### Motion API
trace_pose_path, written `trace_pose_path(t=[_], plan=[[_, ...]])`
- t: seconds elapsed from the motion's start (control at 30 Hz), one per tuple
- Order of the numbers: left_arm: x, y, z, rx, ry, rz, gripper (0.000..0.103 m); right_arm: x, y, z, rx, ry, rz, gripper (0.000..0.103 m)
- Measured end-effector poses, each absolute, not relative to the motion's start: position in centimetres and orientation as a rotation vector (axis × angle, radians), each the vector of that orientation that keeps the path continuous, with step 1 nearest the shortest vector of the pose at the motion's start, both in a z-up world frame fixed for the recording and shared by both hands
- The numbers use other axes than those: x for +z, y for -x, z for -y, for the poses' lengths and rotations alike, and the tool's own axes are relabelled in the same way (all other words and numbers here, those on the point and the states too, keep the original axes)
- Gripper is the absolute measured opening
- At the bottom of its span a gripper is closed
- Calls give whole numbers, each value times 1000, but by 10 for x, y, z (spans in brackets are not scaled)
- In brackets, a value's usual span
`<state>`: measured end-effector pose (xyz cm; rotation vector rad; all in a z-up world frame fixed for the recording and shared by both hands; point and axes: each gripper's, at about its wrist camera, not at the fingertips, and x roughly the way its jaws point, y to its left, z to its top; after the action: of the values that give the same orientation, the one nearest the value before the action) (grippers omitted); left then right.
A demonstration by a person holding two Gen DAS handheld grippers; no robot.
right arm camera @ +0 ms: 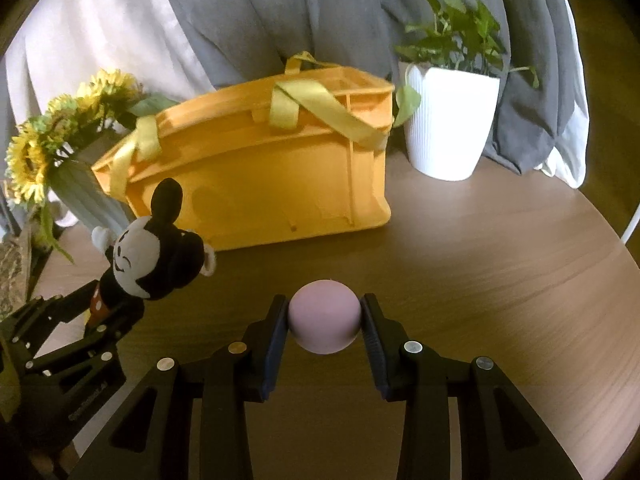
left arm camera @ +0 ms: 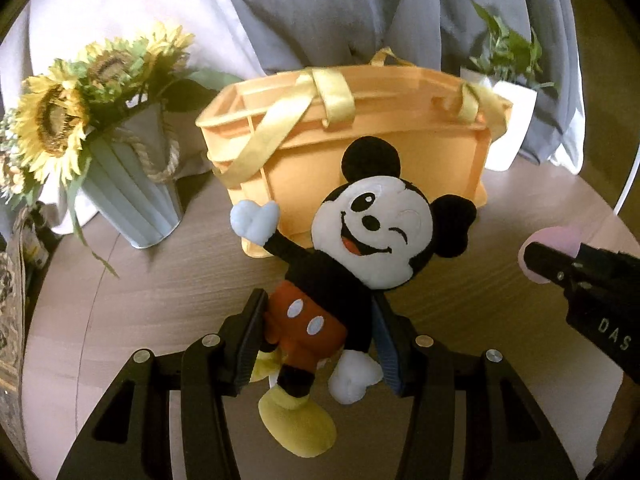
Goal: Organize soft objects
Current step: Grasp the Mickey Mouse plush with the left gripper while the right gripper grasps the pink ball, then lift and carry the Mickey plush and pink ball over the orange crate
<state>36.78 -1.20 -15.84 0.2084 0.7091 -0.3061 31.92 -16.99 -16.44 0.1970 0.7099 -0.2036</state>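
Biggest risk from here, as a judgement: snagging on the loose yellow handles (right arm camera: 316, 108) draped across the mouth of the orange storage bag (right arm camera: 256, 176) during a drop-in, with either toy left perched on the rim or tipped back onto the surface (right arm camera: 500, 280). Second risk: slip of the mouse plush (left arm camera: 360, 264), pinched only low at the red shorts and belly, with heavy head and arms free above the grip and yellow feet dangling below, so liable to swing or pivot. Third: squirt-out of the pink ball (right arm camera: 324, 316), round and soft, gripped on just two opposite sides. Also possible: a knock against the sunflower vase (left arm camera: 132, 188) to the bag's left or the white plant pot (right arm camera: 452, 124) to its right, both just beside the bag. Left gripper (left arm camera: 316, 340) closed down on the plush, fingers (left arm camera: 252, 344) pressing its body from both sides, angled downward and forward toward the bag's near wall, plush clear of the surface. Right gripper (right arm camera: 324, 320) closed around the ball, fingers (right arm camera: 276, 340) touching it left and right, likewise tilted down, facing the bag's long side, ball held above the surface. Grippers near each other, not touching. Bag upright at the back of the surface, contents hidden.
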Motion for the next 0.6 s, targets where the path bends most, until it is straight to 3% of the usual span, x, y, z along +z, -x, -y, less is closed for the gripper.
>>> trace_pose_path(t=[0.6], plan=[[-103, -317, 23, -250, -146, -588, 50, -110, -282, 182, -116, -163, -575, 38]])
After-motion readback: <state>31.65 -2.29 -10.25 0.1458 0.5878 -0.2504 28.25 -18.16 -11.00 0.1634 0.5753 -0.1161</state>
